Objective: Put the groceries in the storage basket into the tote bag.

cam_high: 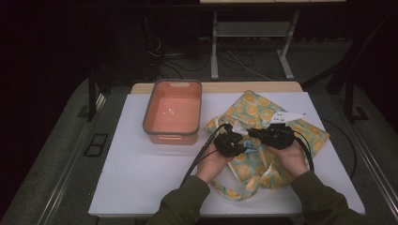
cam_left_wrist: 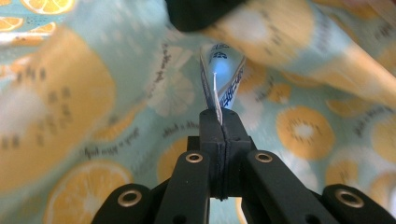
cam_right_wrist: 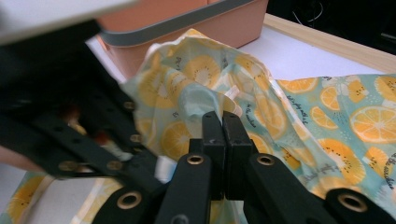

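A pale blue cloth point(cam_high: 256, 110) printed with orange slices lies bunched on the right half of the white table point(cam_high: 141, 173). In the left gripper view my left gripper point(cam_left_wrist: 219, 119) is shut on a small white and blue label point(cam_left_wrist: 222, 74) sewn to the cloth point(cam_left_wrist: 60, 116). My right gripper point(cam_right_wrist: 223, 120) is shut on a raised fold of the cloth point(cam_right_wrist: 327, 121). From above, the left gripper point(cam_high: 241, 143) and the right gripper point(cam_high: 256, 133) sit close together over the cloth's middle, tips toward each other. The left gripper's black frame point(cam_right_wrist: 93, 135) crosses the left of the right gripper view.
A salmon-pink tub point(cam_high: 171, 112) with a grey rim stands empty at the back left of the table, just left of the cloth; it also appears as the tub point(cam_right_wrist: 187, 23) behind the fold. A cloth strap point(cam_high: 239, 190) trails toward the front edge. Metal stand legs point(cam_high: 214, 51) rise behind the table.
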